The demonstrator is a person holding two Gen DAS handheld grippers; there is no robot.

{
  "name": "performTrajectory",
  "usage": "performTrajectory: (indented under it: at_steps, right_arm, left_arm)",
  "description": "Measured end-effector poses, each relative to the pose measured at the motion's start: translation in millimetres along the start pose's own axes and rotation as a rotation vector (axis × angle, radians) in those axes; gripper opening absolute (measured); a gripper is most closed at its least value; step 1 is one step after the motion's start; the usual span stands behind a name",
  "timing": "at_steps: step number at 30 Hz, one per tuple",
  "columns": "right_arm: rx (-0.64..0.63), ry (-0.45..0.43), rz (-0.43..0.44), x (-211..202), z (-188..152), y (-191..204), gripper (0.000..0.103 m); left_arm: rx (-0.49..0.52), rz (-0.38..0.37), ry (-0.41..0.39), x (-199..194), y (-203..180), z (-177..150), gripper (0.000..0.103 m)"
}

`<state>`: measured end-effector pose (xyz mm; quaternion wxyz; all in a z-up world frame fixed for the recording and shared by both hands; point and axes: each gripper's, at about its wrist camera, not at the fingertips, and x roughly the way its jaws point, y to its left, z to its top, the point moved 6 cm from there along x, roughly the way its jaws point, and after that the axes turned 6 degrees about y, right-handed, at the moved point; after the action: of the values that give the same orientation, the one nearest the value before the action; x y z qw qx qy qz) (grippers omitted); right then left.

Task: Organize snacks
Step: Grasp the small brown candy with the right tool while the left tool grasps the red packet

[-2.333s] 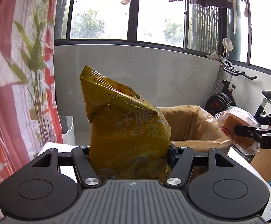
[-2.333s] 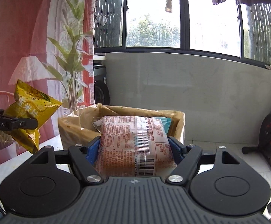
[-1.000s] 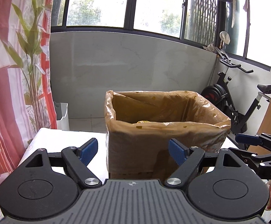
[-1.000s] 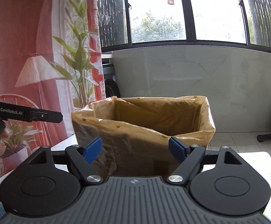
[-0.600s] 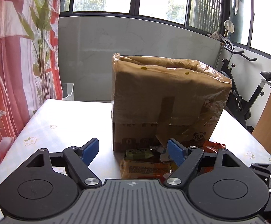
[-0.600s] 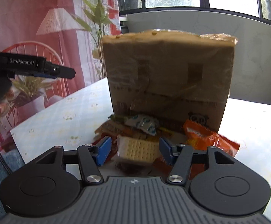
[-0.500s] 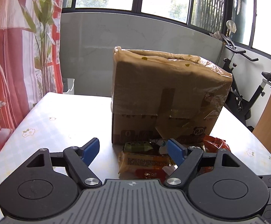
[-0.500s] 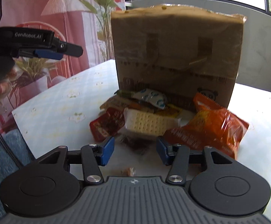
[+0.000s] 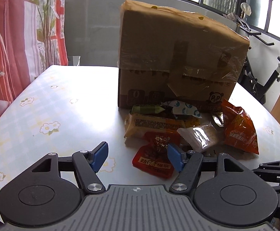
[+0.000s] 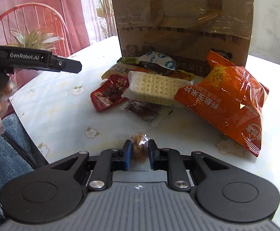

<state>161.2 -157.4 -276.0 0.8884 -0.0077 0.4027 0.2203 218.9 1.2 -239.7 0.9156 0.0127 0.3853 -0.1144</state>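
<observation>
A pile of snacks lies on the table in front of a tall cardboard box (image 9: 180, 57), which also shows in the right wrist view (image 10: 182, 23). The pile holds a red sachet (image 9: 155, 158), a cracker pack (image 10: 155, 90), an orange chip bag (image 10: 226, 104) and several small packets. My left gripper (image 9: 138, 156) is open and empty, its right pad over the red sachet. My right gripper (image 10: 139, 155) is shut on a small brown wrapped candy (image 10: 140, 148) at the table's near edge.
The table (image 9: 62, 111) has a pale floral cloth. A red curtain (image 9: 14, 38) and a plant stand to the left. An exercise bike (image 9: 265, 67) stands at the right. A blue rug (image 10: 3, 154) lies below the table's edge.
Both grippers let go of their bags over the box, then dropped to the table in front of it. My right gripper has closed on the small candy. My left gripper stays open.
</observation>
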Motion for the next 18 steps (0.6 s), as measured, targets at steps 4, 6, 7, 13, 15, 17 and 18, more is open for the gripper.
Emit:
performTrajectory:
  at_steps: [4,6,7,13,15,17,18]
  right_arm:
    - [0.033,-0.034,-0.039,0,5,-10,0.020]
    - [0.053,-0.053,-0.061,-1,6,-16,0.020]
    - [0.063,-0.062,-0.071,-1,6,-19,0.020]
    - [0.132,-0.096,-0.093,-3,1,-35,0.019]
    - [0.148,-0.106,-0.083,-4,0,-38,0.019]
    - [0.143,-0.108,-0.084,-4,1,-37,0.019]
    - [0.141,-0.110,-0.084,-3,1,-37,0.020]
  left_arm:
    - [0.060,-0.009,0.021,9,-10,-4,0.071]
    - [0.087,-0.019,0.033,18,-17,-6,0.071]
    - [0.098,-0.022,0.036,22,-18,-6,0.071]
    - [0.152,-0.017,0.053,51,-24,2,0.071]
    - [0.161,-0.029,0.060,60,-26,5,0.071]
    - [0.181,-0.030,0.069,68,-27,6,0.069]
    - [0.190,-0.023,0.072,72,-28,6,0.063]
